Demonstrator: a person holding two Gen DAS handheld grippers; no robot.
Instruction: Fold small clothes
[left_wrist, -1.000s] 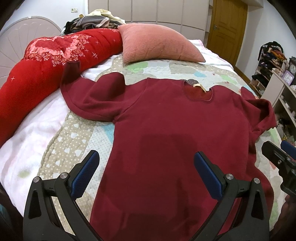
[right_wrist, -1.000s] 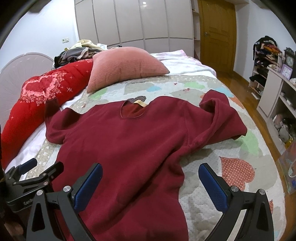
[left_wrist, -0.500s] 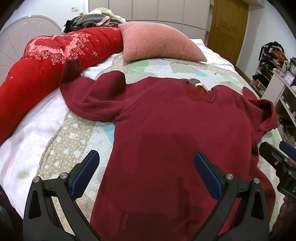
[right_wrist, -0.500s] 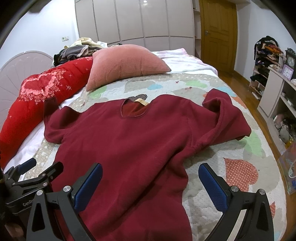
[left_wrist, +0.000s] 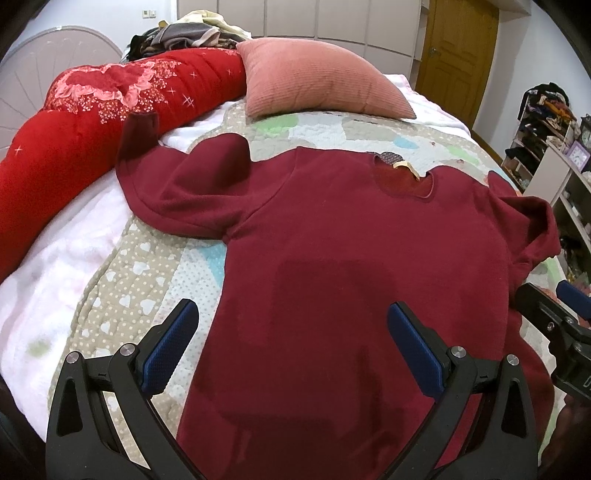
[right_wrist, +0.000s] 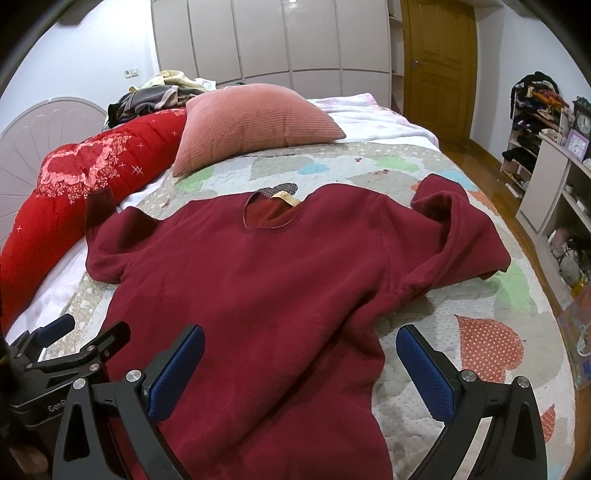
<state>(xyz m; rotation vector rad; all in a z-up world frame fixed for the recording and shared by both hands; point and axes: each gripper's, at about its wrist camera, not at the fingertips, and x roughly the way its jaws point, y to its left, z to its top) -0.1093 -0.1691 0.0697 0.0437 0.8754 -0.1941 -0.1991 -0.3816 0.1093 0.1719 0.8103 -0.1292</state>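
Note:
A dark red sweater (left_wrist: 354, 266) lies face up on the patchwork quilt (left_wrist: 147, 280), neck hole away from me. It also shows in the right wrist view (right_wrist: 258, 288). Its left sleeve (left_wrist: 177, 192) stretches toward the red duvet, cuff standing up against it. Its right sleeve (right_wrist: 454, 236) is bunched and folded over on itself. My left gripper (left_wrist: 291, 332) is open and empty, above the sweater's lower left body. My right gripper (right_wrist: 299, 354) is open and empty, above the lower right hem. Each gripper shows at the edge of the other's view.
A rolled red duvet (left_wrist: 74, 133) runs along the left of the bed. A pink pillow (right_wrist: 255, 122) lies at the far side, with a clothes pile (right_wrist: 159, 96) behind it. Shelves (right_wrist: 546, 155) stand at the right, a wooden door (right_wrist: 436, 62) beyond.
Both grippers have drawn slightly back and up from the sweater, so more of it shows. The sweater has not moved and both grippers stay open.

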